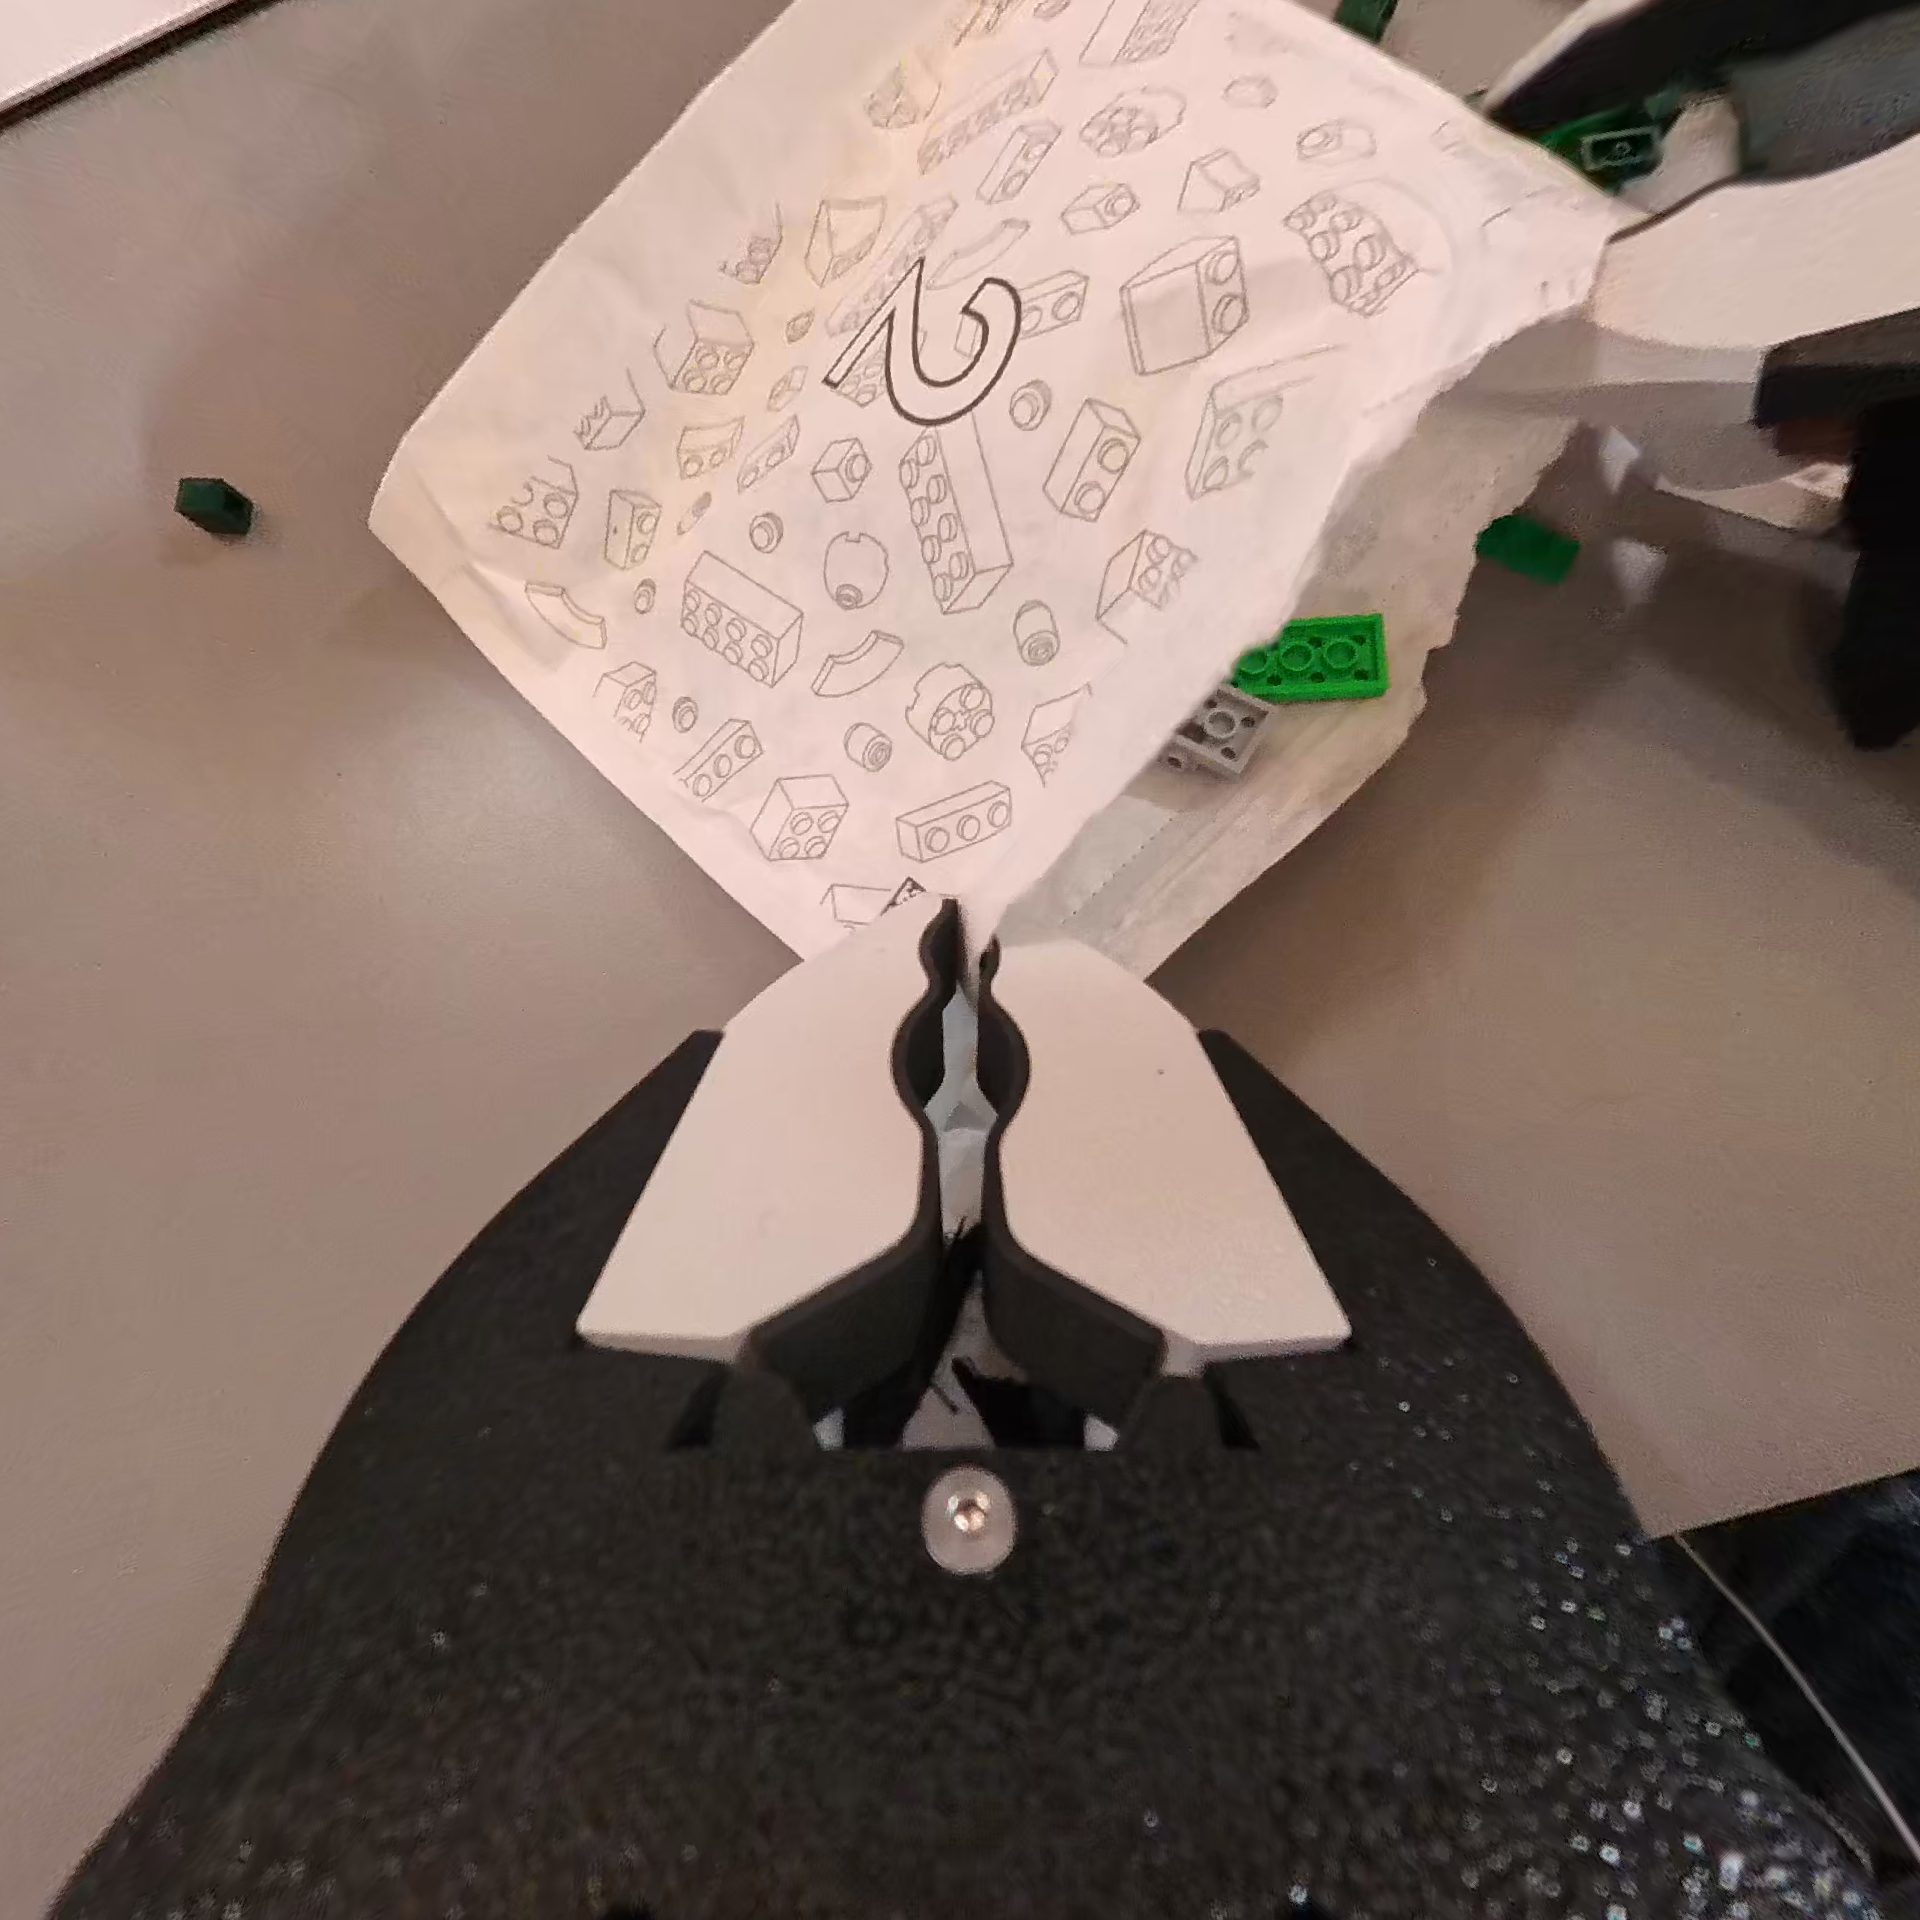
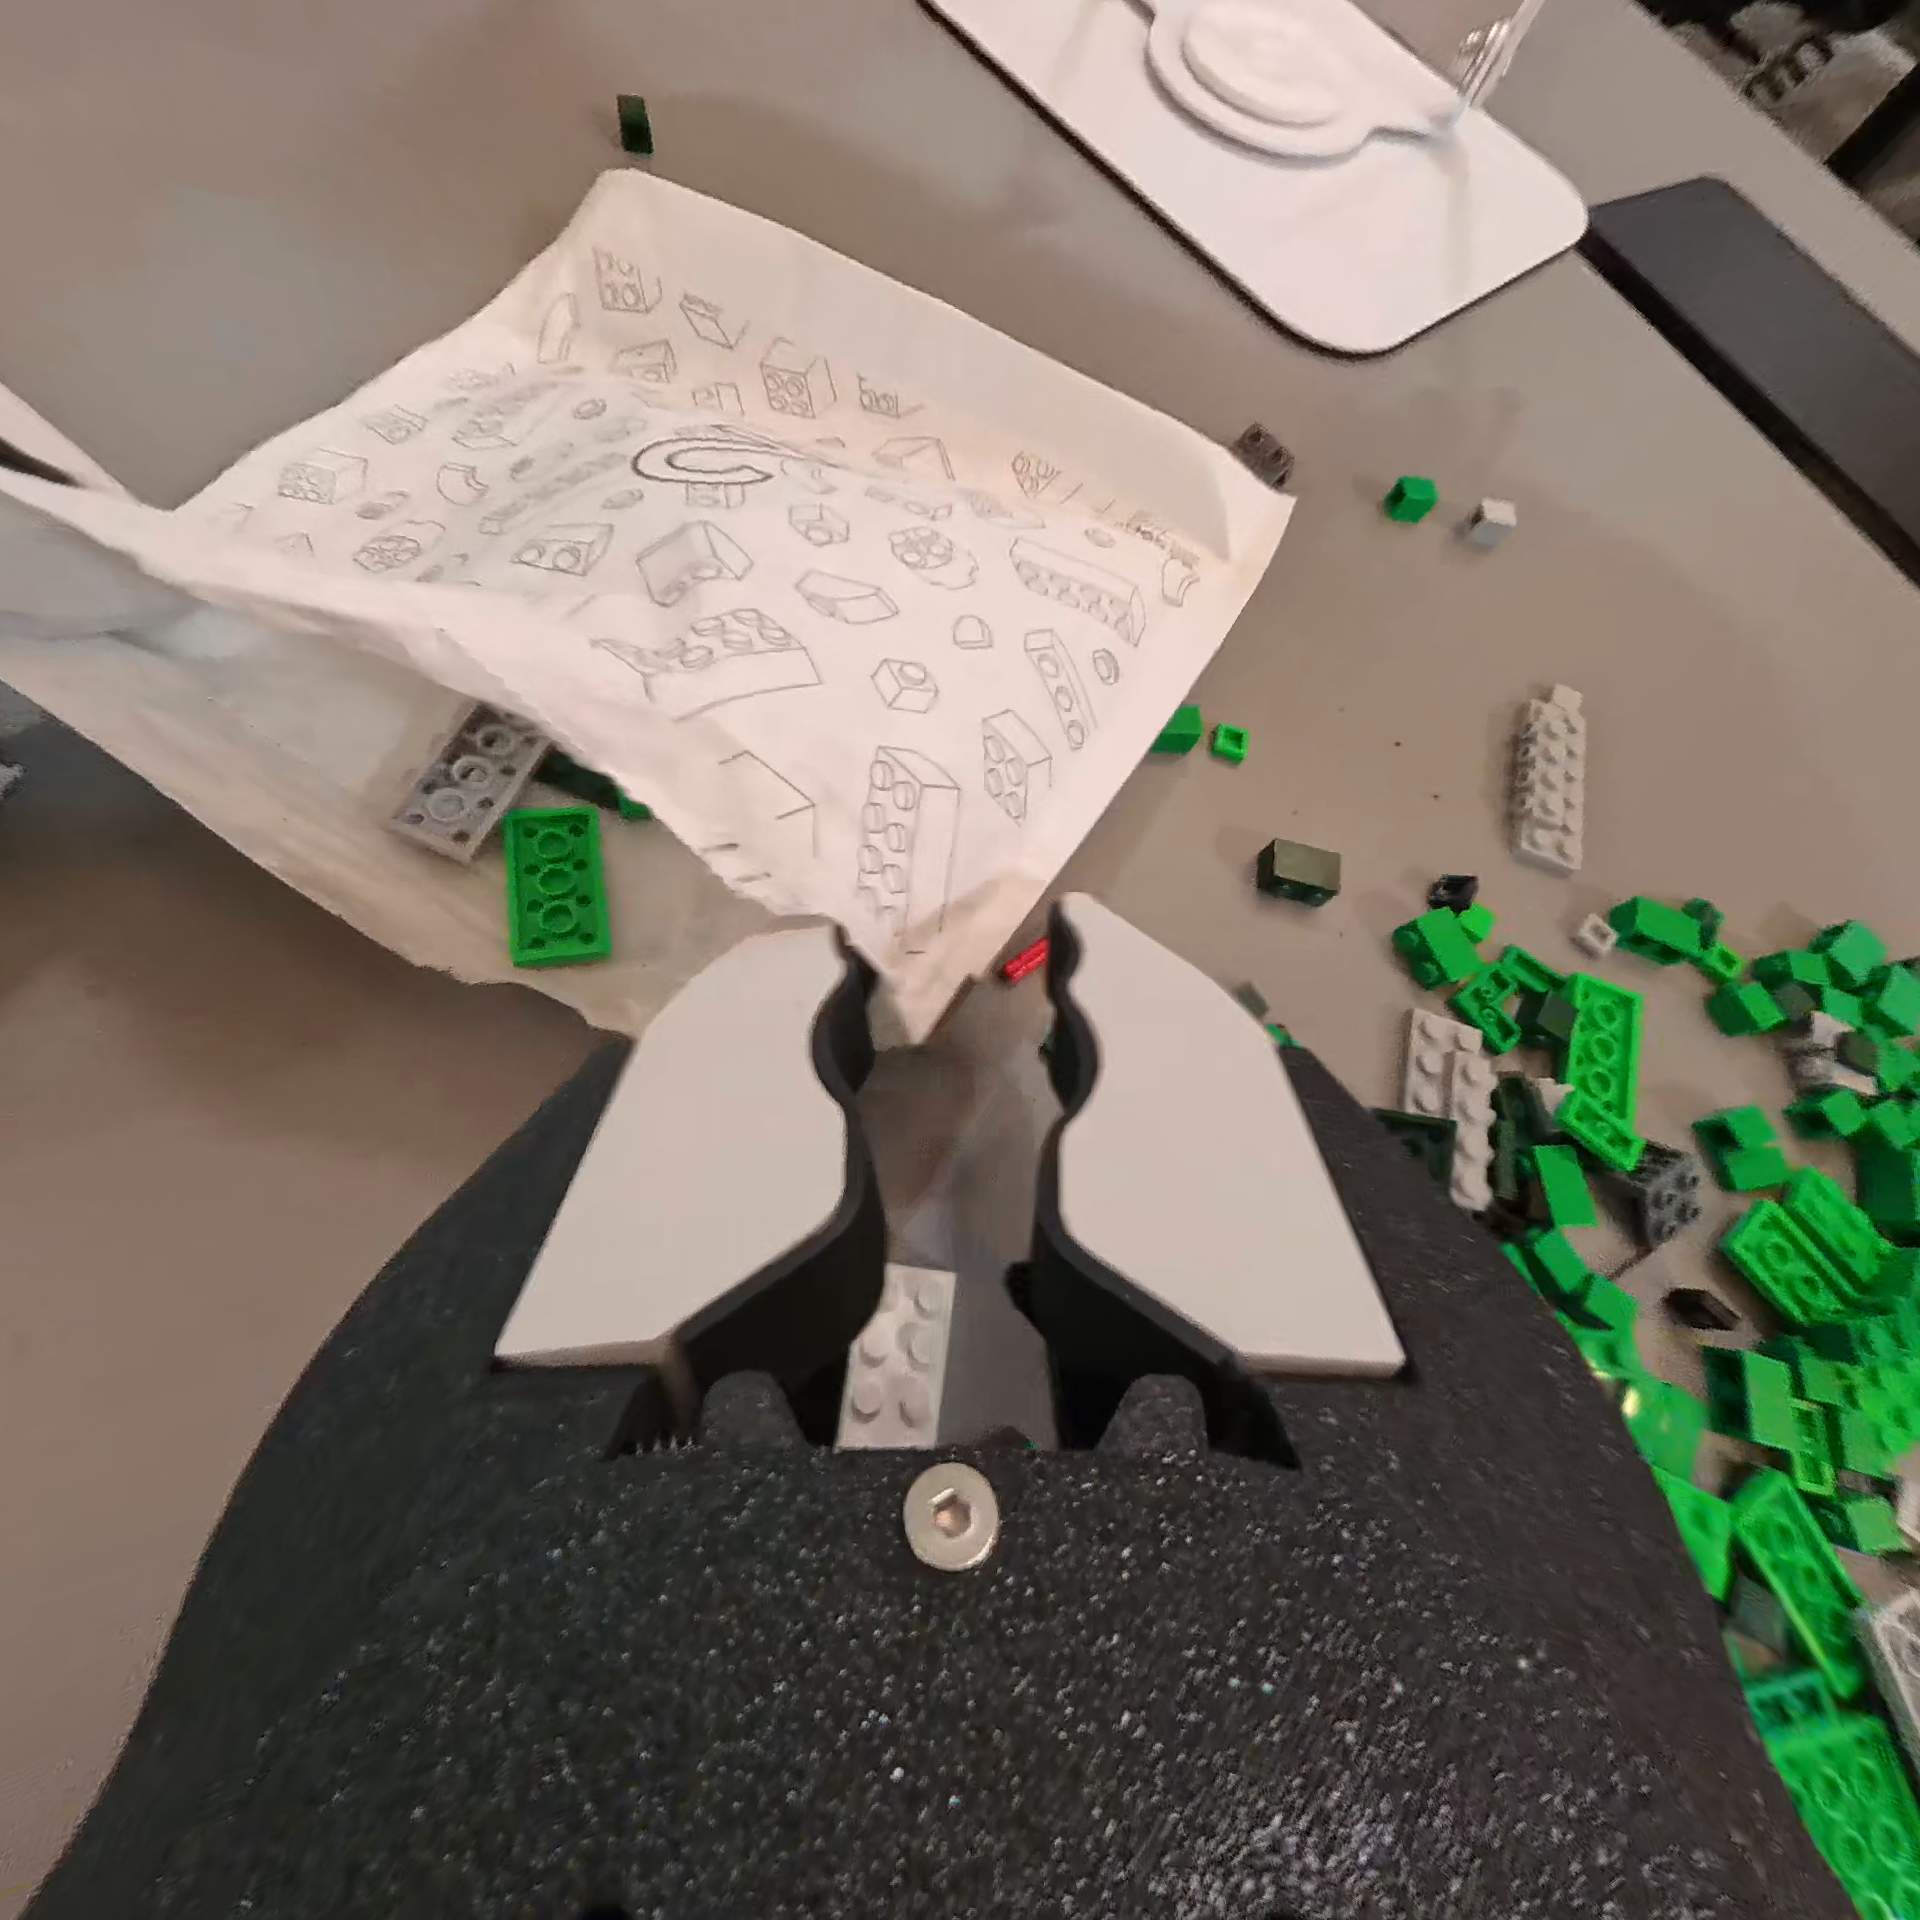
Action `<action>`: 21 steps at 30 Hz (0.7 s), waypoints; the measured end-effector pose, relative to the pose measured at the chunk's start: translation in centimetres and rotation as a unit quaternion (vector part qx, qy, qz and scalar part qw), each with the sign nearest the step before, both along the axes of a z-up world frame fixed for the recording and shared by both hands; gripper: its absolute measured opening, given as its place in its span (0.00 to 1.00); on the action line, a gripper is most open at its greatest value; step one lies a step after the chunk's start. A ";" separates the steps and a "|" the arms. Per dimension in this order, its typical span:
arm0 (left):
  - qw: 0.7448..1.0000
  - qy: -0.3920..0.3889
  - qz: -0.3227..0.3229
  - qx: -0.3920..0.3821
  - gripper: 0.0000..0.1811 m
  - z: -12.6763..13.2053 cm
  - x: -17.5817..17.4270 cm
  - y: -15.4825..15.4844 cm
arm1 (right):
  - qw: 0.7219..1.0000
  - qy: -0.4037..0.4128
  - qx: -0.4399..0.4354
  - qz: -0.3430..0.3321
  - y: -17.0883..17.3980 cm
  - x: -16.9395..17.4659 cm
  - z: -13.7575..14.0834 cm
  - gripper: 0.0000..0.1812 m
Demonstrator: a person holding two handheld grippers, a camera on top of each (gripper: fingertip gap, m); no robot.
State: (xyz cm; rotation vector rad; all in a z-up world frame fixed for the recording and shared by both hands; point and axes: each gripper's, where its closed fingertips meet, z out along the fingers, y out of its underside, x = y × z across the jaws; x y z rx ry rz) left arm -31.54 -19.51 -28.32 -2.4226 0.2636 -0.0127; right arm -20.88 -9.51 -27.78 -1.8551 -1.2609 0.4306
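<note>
A white paper bag (image 1: 935, 468) printed with brick drawings is lifted off the grey table. Its torn open side faces right. My left gripper (image 1: 961, 925) is shut on the bag's near corner, with paper pinched between its pads. My right gripper (image 2: 956, 935) is open with its jaws well apart; another corner of the bag (image 2: 727, 582) hangs between them against the left finger. That gripper also shows in the left wrist view (image 1: 1704, 270), at the bag's far right corner. A green plate (image 2: 554, 883) and a grey plate (image 2: 468, 779) lie in the bag's open mouth.
A heap of green and grey bricks (image 2: 1787, 1247) spreads to the right of my right gripper. A light grey brick (image 2: 899, 1351) lies under it. A long grey brick (image 2: 1548, 779), a dark green piece (image 1: 215, 506) and a white stand base (image 2: 1299, 187) sit on the table. About 15 cm separates my left fingertips from my right. My right gripper's tips are some 8 cm from the light grey brick (image 2: 899, 1351).
</note>
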 end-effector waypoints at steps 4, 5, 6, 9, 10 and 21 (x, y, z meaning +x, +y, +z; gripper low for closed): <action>1.000 -0.002 -0.008 0.010 0.00 0.4 0.4 0.4 | 1.000 0.001 0.002 0.010 -0.7 -0.6 0.2 0.00; 1.000 0.002 -0.008 0.013 0.00 0.6 0.4 0.5 | 1.000 0.003 0.009 0.014 -0.9 -0.8 0.5 0.00; 1.000 0.006 -0.009 0.017 0.00 0.9 0.4 0.6 | 1.000 0.009 0.016 0.022 -1.4 -1.2 0.9 0.00; 0.999 0.015 -0.014 0.025 0.00 1.6 0.5 0.8 | 0.997 0.022 0.052 0.043 -2.6 -2.1 2.1 0.00; 0.999 0.017 -0.016 0.027 0.00 1.8 0.6 0.8 | 0.997 0.025 0.063 0.041 -2.5 -2.2 2.5 0.00; 0.997 0.007 -0.015 0.075 0.00 6.1 1.3 0.5 | 0.991 0.125 0.024 0.030 -2.9 -2.1 5.4 0.00</action>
